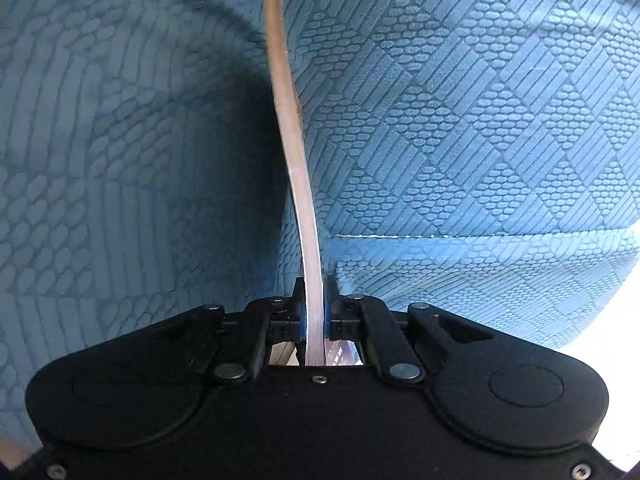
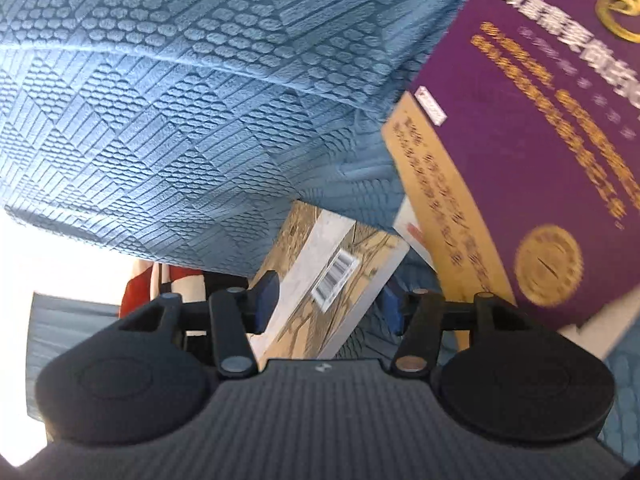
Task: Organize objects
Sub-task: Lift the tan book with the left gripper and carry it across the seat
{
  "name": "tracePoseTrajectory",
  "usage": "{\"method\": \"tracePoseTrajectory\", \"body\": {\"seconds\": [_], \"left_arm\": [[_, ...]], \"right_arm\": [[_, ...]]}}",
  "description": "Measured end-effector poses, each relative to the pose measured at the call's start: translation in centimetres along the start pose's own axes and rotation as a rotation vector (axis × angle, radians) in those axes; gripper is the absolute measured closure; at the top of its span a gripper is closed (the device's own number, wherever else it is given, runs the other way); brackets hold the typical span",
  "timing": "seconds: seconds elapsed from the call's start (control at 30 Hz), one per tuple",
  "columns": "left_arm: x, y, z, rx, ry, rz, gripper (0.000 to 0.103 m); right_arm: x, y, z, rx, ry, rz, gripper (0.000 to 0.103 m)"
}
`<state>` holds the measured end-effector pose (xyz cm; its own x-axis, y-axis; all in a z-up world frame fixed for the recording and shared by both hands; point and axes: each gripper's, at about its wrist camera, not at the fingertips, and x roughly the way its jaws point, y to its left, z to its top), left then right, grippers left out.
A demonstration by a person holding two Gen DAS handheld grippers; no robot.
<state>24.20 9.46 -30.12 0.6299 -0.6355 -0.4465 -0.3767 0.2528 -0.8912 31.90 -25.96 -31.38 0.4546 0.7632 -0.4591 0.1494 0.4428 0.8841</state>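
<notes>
left tool (image 1: 315, 312) clamped on purple book (image 1: 294, 152) seen edge-on. right tool (image 2: 326, 306) apart over tan book (image 2: 332, 280). blue sofa (image 2: 160, 100) behind.

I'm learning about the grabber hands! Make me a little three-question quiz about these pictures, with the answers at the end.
1. True or false: the left gripper is pinching a book by its edge.
2. What colour is the cover of the big book at the right of the right wrist view? A) green B) purple C) white
3. Fill in: the right gripper has its fingers spread ____ in front of the book with a barcode.

Key
1. True; we see only the thin page edge.
2. B, purple with gold print.
3. Open; it grips nothing.
</notes>
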Motion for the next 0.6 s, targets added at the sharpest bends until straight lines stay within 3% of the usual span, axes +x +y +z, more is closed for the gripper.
{"method": "tracePoseTrajectory", "body": {"seconds": [0.07, 0.13, 0.23, 0.37, 0.47, 0.6], "left_arm": [[-0.3, -0.3, 0.3, 0.005, 0.004, -0.001, 0.097], [-0.7, -0.7, 0.5, 0.03, 0.003, 0.006, 0.097], [-1.6, -1.5, 0.6, 0.079, -0.005, 0.01, 0.095], [-3.1, -2.0, 0.9, 0.076, 0.013, -0.046, 0.092], [-4.1, -2.7, 0.9, 0.082, 0.027, -0.07, 0.091], [-5.5, -4.0, 0.8, 0.099, 0.05, -0.102, 0.091]], "right_arm": [[0.1, -0.2, 0.2, 0.0, -0.002, -0.009, 0.055], [0.4, -0.1, 0.3, -0.011, 0.011, -0.021, 0.068], [-0.4, 0.5, 0.0, -0.011, 0.005, 0.025, 0.075], [-2.8, 4.3, -1.0, -0.147, -0.036, 0.039, 0.082], [-4.5, 7.4, -1.9, -0.258, -0.046, -0.009, 0.081], [-6.6, 9.5, -2.4, -0.265, -0.055, -0.016, 0.081]]}}
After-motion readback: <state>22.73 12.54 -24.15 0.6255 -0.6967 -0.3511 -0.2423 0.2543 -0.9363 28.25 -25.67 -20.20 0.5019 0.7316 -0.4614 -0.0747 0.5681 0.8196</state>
